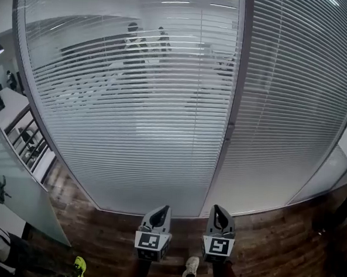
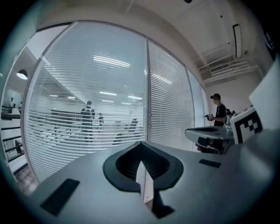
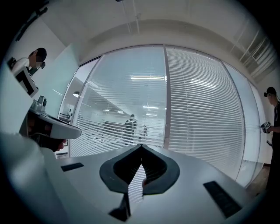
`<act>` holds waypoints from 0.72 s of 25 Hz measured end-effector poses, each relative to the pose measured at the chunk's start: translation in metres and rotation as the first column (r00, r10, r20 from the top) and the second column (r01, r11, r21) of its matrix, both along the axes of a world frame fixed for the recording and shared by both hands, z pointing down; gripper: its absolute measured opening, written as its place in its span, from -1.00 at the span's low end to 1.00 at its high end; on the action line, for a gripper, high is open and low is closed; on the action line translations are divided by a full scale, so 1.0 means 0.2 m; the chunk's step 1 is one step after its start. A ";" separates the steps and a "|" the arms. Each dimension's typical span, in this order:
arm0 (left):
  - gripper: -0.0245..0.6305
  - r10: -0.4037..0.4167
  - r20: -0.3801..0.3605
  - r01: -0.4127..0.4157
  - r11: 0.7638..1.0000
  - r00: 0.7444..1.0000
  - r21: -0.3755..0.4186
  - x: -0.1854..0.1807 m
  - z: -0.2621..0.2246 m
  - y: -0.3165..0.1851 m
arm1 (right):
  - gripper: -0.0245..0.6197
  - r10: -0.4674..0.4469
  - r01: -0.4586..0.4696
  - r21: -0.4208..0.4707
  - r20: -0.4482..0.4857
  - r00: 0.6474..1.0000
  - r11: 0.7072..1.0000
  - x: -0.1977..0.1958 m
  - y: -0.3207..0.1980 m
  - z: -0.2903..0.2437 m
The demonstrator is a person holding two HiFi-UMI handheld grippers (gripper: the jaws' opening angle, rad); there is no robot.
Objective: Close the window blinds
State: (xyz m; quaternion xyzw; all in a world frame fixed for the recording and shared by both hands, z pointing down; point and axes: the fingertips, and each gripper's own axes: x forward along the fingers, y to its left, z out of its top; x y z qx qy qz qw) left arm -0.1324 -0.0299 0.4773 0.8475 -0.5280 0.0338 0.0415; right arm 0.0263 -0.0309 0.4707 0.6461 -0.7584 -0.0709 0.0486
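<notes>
The window is two glass panels with horizontal blinds. On the left blind (image 1: 122,120) the slats stand open, so the room behind shows through. The right blind (image 1: 292,113) has its slats turned shut. A grey mullion (image 1: 237,80) parts them and carries a small knob (image 1: 229,131). My left gripper (image 1: 164,210) and right gripper (image 1: 216,208) are side by side at the bottom of the head view, pointing at the window's base and apart from it. Each is shut with nothing in it, as also seen for the left gripper (image 2: 141,145) and the right gripper (image 3: 141,147).
Dark wood floor (image 1: 272,246) runs to the window's base. A frosted glass door (image 1: 6,189) with a handle stands at the left. People (image 1: 132,39) stand behind the left blind. Another person (image 2: 217,111) stands at the right. My shoe (image 1: 191,268) shows below.
</notes>
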 end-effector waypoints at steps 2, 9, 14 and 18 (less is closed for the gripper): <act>-0.93 -0.007 0.007 0.007 1.000 1.000 0.007 0.00 -0.01 -0.06 | -0.92 0.004 -0.004 -0.015 0.025 1.000 1.000 0.02 -0.07 0.03; -0.93 -0.022 -0.002 0.022 1.000 1.000 0.020 0.03 -0.03 -0.24 | -0.92 -0.025 0.025 -0.002 0.089 0.996 1.000 0.05 -0.27 -0.05; -0.93 0.010 -0.005 -0.010 1.000 1.000 0.024 0.12 -0.07 -0.34 | -0.92 -0.018 0.017 0.028 0.050 0.999 0.999 0.11 -0.33 -0.12; -0.93 0.020 0.002 -0.020 1.000 1.000 0.019 0.17 -0.10 -0.41 | -0.92 -0.029 0.033 -0.026 0.142 0.990 0.999 0.15 -0.41 -0.10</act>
